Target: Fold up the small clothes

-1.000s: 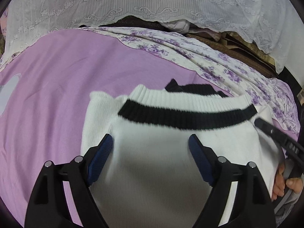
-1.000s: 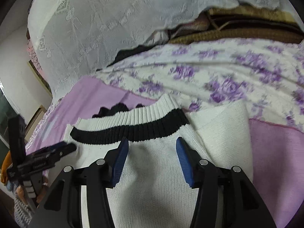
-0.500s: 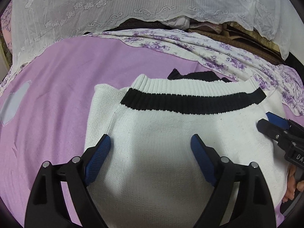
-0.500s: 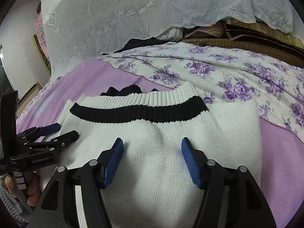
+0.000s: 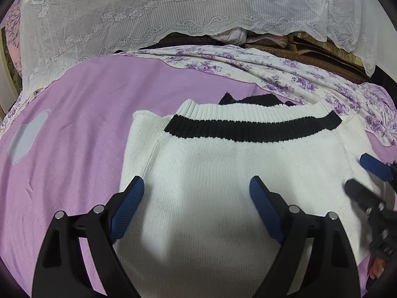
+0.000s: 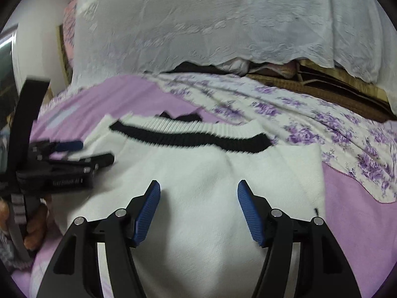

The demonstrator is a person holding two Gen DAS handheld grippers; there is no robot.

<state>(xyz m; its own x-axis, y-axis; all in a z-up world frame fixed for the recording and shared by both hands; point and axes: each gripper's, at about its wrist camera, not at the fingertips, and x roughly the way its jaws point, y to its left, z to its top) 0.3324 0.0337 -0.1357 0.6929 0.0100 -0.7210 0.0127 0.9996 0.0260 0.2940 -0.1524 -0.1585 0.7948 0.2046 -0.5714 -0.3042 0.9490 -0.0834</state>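
Observation:
A small white knitted sweater (image 5: 223, 173) with a black stripe (image 5: 248, 130) near its ribbed edge lies folded flat on the purple bedsheet (image 5: 74, 124). It also shows in the right wrist view (image 6: 211, 173). A bit of black fabric (image 5: 248, 99) sticks out behind it. My left gripper (image 5: 196, 206) is open and empty above the sweater's left part. My right gripper (image 6: 198, 208) is open and empty above its right part. Each gripper shows at the edge of the other's view: the right one (image 5: 367, 181) and the left one (image 6: 82, 154).
A floral purple-and-white sheet (image 5: 273, 74) lies behind the sweater. A white lace cover (image 5: 173, 12) hangs over stacked bedding (image 5: 235, 36) at the back. A pale patch (image 5: 27, 136) marks the purple sheet at the left.
Both grippers have pulled back and up from the sweater, staying open. The right wrist view has swung and is blurred. The sweater has not moved.

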